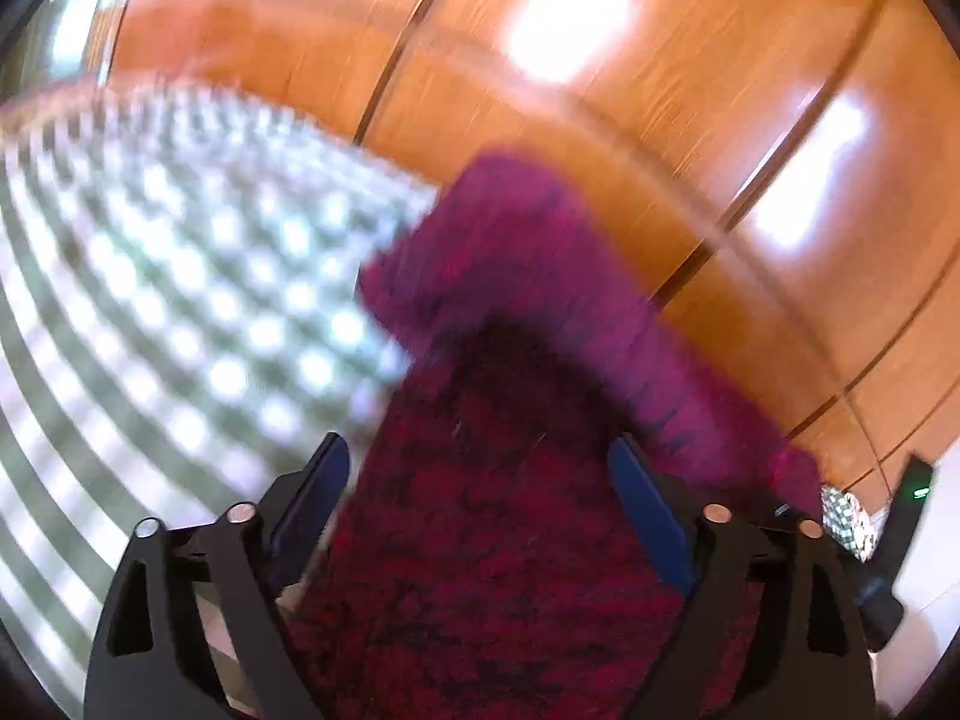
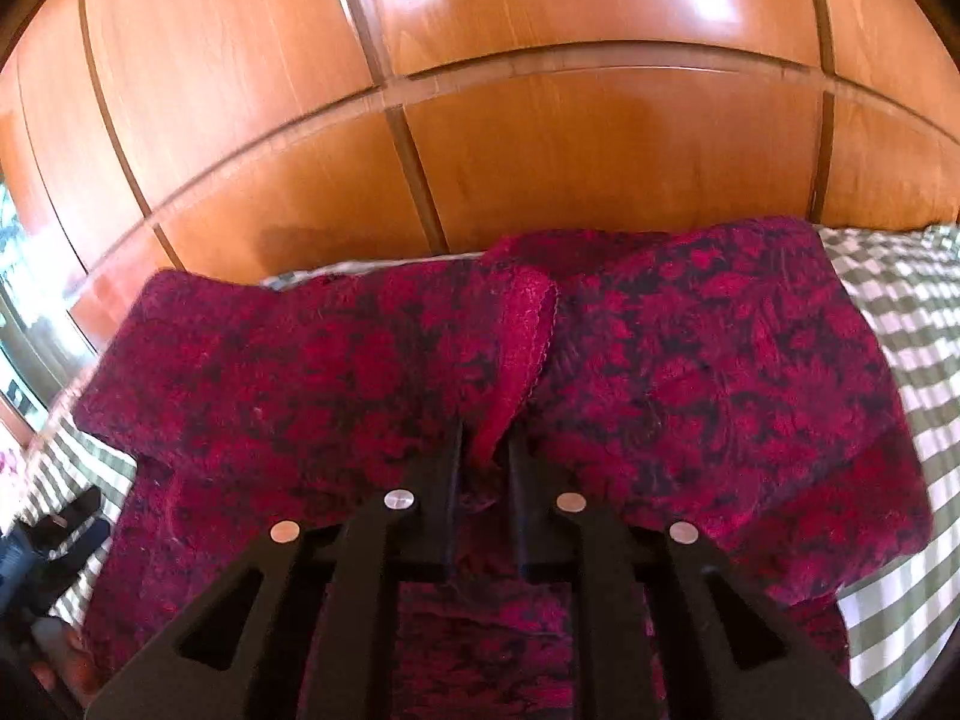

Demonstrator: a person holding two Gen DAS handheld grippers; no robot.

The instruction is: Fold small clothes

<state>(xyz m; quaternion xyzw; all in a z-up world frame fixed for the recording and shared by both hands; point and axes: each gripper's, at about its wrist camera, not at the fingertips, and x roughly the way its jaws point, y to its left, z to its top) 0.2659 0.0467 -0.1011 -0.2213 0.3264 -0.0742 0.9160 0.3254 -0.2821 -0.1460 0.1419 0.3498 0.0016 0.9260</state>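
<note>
A: Left wrist view. Your left hand-held gripper (image 1: 480, 468) has its fingers spread wide, with the crimson knit garment (image 1: 516, 516) running between them and away from you. Its far end (image 1: 510, 240) looks raised and is blurred. No pinch is visible, so whether it bears on the cloth cannot be told.

B: And what lies under it?

A: A green-and-white checked bed cover (image 1: 180, 276), with a wooden headboard (image 1: 600, 120) behind.

B: Right wrist view?

A: Your right hand-held gripper (image 2: 485, 450) is clamped on a ridge of the garment (image 2: 690, 360), fingers nearly together. The garment spreads left to right across the bed cover (image 2: 900, 360), directly ahead and against the headboard (image 2: 540, 150). It is a thick red knit, mottled black, with a seam edge at centre. The right gripper probably leads the next fold.
</note>
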